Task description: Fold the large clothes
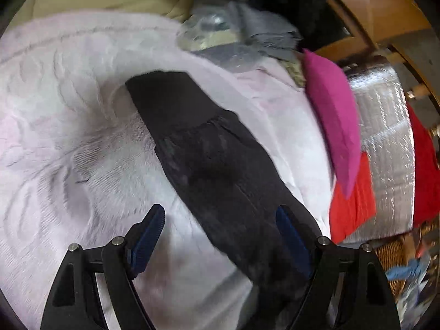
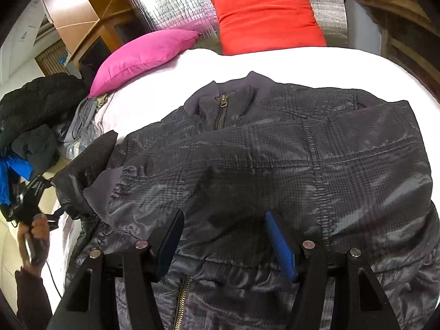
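Observation:
A dark checked jacket (image 2: 275, 159) lies front up on the white bed (image 2: 302, 66), with its zipped collar (image 2: 222, 104) towards the pillows. One sleeve is folded across the chest. The other sleeve (image 2: 82, 170) lies off the jacket's left side at the bed's edge. My right gripper (image 2: 224, 214) hovers open over the jacket's lower front. In the left wrist view a black sleeve (image 1: 209, 148) runs diagonally over the pale pink blanket (image 1: 68, 110). My left gripper (image 1: 220, 210) stands wide open around its lower part, and only the right pad (image 1: 291, 236) touches cloth.
A magenta pillow (image 2: 143, 55) and a red pillow (image 2: 266, 16) lean on a silver quilted headboard (image 2: 170, 2). Dark clothes (image 2: 35, 115) are piled at the left. A hand (image 2: 38, 229) shows at the left edge. Wooden furniture (image 1: 385, 13) and a wicker basket (image 1: 393, 261) stand beside the bed.

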`<state>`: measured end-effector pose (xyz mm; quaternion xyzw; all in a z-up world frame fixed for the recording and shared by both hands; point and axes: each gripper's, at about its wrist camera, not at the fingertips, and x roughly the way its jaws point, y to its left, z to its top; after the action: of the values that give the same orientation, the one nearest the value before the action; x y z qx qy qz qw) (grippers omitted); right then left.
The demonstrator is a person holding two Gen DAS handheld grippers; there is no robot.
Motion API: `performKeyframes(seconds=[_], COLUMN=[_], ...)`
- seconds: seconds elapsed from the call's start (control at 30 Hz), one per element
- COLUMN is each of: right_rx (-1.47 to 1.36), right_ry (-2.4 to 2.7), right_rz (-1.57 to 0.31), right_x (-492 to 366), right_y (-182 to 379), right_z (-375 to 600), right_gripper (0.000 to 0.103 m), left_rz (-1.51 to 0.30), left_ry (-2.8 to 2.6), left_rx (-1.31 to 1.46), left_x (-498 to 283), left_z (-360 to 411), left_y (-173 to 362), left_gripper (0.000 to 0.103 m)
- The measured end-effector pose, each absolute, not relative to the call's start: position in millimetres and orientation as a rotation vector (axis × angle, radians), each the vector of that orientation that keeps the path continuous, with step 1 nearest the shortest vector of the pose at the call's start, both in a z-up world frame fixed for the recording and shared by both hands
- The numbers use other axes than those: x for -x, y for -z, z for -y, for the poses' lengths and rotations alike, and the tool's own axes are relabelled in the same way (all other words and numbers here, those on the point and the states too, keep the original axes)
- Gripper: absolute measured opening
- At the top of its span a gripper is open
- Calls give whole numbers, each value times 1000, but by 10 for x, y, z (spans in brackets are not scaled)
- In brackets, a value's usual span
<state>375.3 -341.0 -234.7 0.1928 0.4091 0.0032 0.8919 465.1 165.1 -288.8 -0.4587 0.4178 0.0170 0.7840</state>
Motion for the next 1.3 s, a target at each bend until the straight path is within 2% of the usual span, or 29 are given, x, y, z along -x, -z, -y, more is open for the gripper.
performKeyframes(seconds=[0.13,0.17,0.2,0.23,0.27,0.3,0.4,0.57,0.77,0.87,1.03,1.23,1.3], right_rx=[-397,-403,-408,-413,-417,-424,-443,-498,-558,-618,-708,-771,-792], right_ry=[-4,-4,-1,3,5,8,23,44,87,104,145,177,177], right_rz=[-848,-847,-847,-847,-847,-846,-833,-785,-721,-698,-665,-635,-631], right_x=[-3771,-3777,-3779,-3782,-3778,-3776,-3751,-3667,-3493,-3381,-3216,-3145,-3132], right_y=[2345,2348,2350,2355,2356,2357,2331,2240,2129,2110,2118,2128,2141], right_z=[3444,3460,3473,3493,3502,3523,3591,3744,3977,4155,4463,4719,4776], right_gripper=[66,66,66,66,66,66,66,66,66,66,66,66,66], left_rz=[-869,-862,-872,-889,-898,-899,-852,-717,-549,-522,-586,-799,-857], left_ry=[-56,-50,-53,-72,-84,-89,-101,-11,226,369,557,699,737], left_rx=[974,956,935,912,890,861,737,566,369,288,131,-81,-121], left_x=[-4790,-4833,-4887,-4922,-4942,-4957,-4936,-4711,-4105,-3863,-3597,-3411,-3403], left_z=[-1641,-1630,-1616,-1595,-1577,-1551,-1411,-1009,-69,474,1449,2322,2405], left_y=[2943,2931,2933,2944,2950,2946,2715,2056,1252,1081,1285,1916,2006], left_gripper=[81,68,50,39,16,10,5,4,4,4,4,5,12])
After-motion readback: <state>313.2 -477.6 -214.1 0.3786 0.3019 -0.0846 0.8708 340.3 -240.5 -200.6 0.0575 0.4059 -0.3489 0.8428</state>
